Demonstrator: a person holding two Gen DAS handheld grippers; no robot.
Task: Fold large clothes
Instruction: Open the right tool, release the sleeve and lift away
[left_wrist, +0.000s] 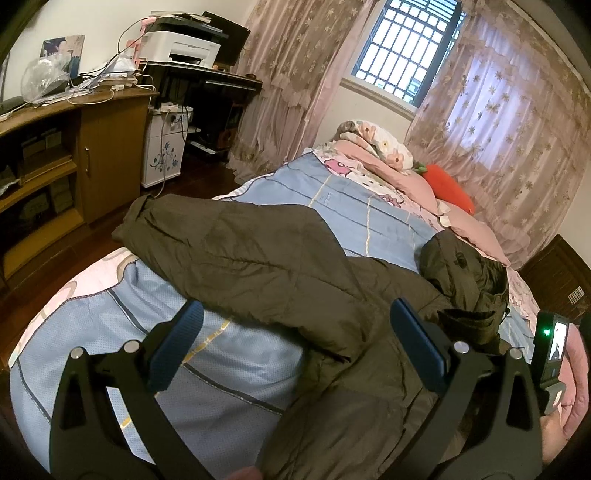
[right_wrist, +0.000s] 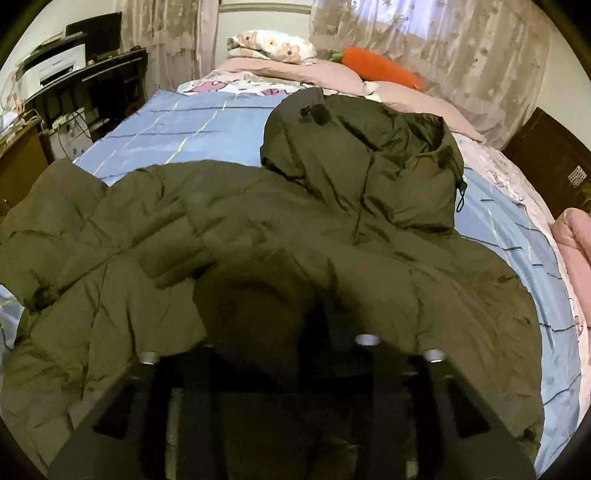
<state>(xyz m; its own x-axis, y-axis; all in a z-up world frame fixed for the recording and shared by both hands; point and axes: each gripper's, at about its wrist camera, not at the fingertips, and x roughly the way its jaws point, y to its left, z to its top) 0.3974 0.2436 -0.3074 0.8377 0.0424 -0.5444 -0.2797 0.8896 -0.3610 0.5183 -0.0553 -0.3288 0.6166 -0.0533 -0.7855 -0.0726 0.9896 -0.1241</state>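
We see a large olive-green padded coat spread across a bed with a light blue sheet, filling the centre and lower half of the right wrist view, its hood lying crumpled toward the upper right of centre, near the pink bedding at the head of the bed. In the left wrist view the same coat runs from the middle left down to the lower right of the frame, one sleeve stretching toward the left edge of the mattress. Our left claw sits at the bottom of that view, released, its blue-padded fingers standing wide apart; the left finger is over bare sheet, the right one over coat fabric, and nothing is gripped between them. Our right claw shows at the bottom centre of its own view, dark and blurred, pushed down close to the coat; its jaws appear parted, with coat fabric bulging up between them, though we cannot tell if the pads press on it. An orange carrot-shaped cushion lies at the upper right beside a floral pillow. A white printer stands on a dark worktop at the upper left of the left wrist view
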